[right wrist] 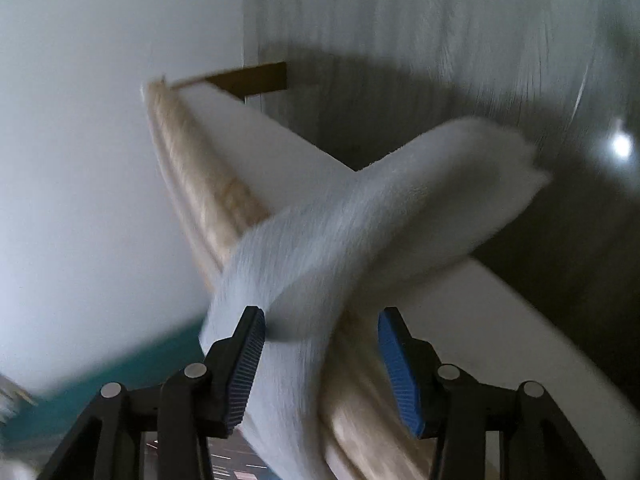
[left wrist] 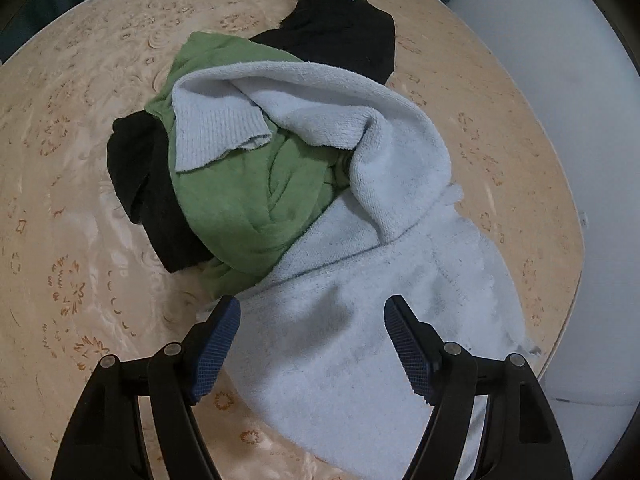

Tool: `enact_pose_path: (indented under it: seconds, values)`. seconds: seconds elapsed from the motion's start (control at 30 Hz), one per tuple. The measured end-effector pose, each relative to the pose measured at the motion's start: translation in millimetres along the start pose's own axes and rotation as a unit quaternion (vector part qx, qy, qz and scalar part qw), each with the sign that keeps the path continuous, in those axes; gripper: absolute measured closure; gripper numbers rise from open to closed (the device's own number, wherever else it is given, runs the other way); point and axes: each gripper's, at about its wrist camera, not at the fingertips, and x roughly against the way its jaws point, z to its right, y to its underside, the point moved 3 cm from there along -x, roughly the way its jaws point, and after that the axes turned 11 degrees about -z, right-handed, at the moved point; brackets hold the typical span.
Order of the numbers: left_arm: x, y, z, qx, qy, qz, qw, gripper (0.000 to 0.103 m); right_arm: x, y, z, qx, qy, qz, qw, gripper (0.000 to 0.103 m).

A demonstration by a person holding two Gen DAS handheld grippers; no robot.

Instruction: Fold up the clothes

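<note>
Surface (left wrist: 80, 184): round, covered by a glossy beige cloth with faint orange floral motifs and embossed swirls; white wall panel beyond its right edge. A heap of clothes sits on it, slightly right of centre in the left wrist view. Largest piece, pale blue towel (left wrist: 360, 300): terry loop texture, long axis running diagonally from the near right rim up toward the far left, its near end lying flat and broad, its far end bunched into thick folds with a ribbed flap turned over. Under and left of it, green garment (left wrist: 248, 200): soft knit, twisted into a rope-like knot, long axis roughly parallel to the towel's. Black garment (left wrist: 344, 32): matte, crumpled, showing at the far end of the heap and again at the left side, beneath the green. Left gripper (left wrist: 312, 340): black arms, blue ribbed pads, jaws spread wide above the towel's near end, nothing between them. Right wrist view is motion-blurred: right gripper (right wrist: 320, 356) has jaws spread, with a fold of the towel (right wrist: 320, 248) draped over the surface rim between them; contact with the pads cannot be told.
</note>
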Motion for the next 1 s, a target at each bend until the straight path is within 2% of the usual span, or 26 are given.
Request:
enact_pose_path:
  seconds: [0.07, 0.13, 0.2, 0.3, 0.37, 0.43, 0.6, 0.67, 0.73, 0.77, 0.87, 1.0]
  values:
    - [-6, -1, 2, -0.003, 0.001, 0.001, 1.0000, 0.026, 6, -9, 2, -0.022, -0.034, 0.020, 0.999, 0.061]
    - [-10, 3, 11, -0.015, -0.001, -0.004, 0.9999, 0.026, 13, -16, -1, -0.028, -0.038, 0.035, 0.998, 0.071]
    - [-16, 6, 21, -0.031, -0.002, -0.006, 0.9995, 0.026, 16, -19, -7, -0.021, -0.030, 0.041, 0.998, 0.073]
    - [-23, 10, 33, -0.051, 0.000, -0.009, 0.9987, 0.026, 10, -22, -14, -0.002, 0.008, 0.020, 1.000, 0.072]
    - [-24, 11, 36, -0.055, -0.001, -0.007, 0.9985, 0.026, 5, -26, -13, -0.002, 0.032, 0.005, 0.999, 0.065]
    - [-23, 8, 35, -0.054, -0.016, 0.007, 0.9984, 0.026, 3, -29, -7, -0.019, 0.042, 0.008, 0.999, 0.056]
    - [-31, -2, 39, -0.052, -0.040, 0.008, 0.9978, 0.026, -12, -42, 8, -0.051, 0.061, 0.011, 0.997, 0.056]
    - [-37, -3, 43, -0.060, -0.047, 0.000, 0.9971, 0.026, -11, -49, 19, -0.083, 0.062, 0.024, 0.994, 0.061]
    - [-41, -4, 45, -0.073, -0.065, -0.002, 0.9952, 0.026, -8, -57, 24, -0.098, 0.039, 0.039, 0.994, 0.089]
    - [-40, -6, 44, -0.073, -0.066, 0.004, 0.9951, 0.026, -1, -59, 21, -0.088, 0.044, 0.051, 0.994, 0.092]
    - [-20, -29, 8, -0.010, -0.032, 0.031, 0.9990, 0.026, 21, -57, -8, -0.012, 0.083, 0.087, 0.993, 0.095]
    - [8, -60, -42, 0.079, 0.016, 0.066, 0.9946, 0.026, 49, -36, -73, 0.116, 0.112, 0.147, 0.976, 0.096]
